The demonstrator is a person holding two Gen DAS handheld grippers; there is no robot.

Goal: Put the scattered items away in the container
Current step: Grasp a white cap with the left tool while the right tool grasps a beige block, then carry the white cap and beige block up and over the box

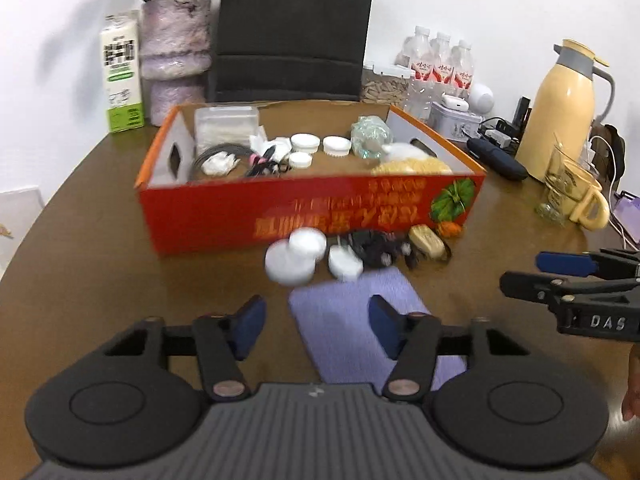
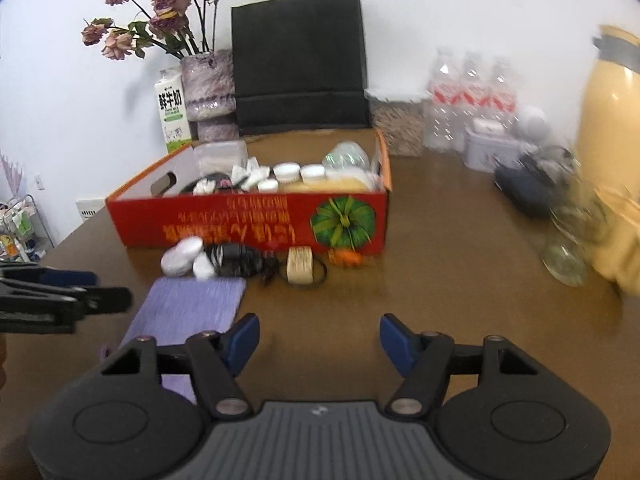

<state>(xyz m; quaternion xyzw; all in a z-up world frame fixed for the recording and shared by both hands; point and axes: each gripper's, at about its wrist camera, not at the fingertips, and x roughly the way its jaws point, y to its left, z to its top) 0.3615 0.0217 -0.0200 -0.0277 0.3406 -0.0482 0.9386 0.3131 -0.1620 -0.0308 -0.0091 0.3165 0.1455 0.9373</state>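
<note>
Each tool is built of matte black plastic. On the left tool [image 1: 316, 326], two round black housings with a raised disc are seen flanking a grey ribbed central plate marked by a small pale emblem. Black link arms are pinned with metallic, copper-toned rivets, and the fingers are tipped with dark blue pads [image 1: 250, 326]. The same build is shown on the right tool [image 2: 318, 342], with blue pads [image 2: 394, 342]; seen side-on, white letters "DAS" are printed on its body.
</note>
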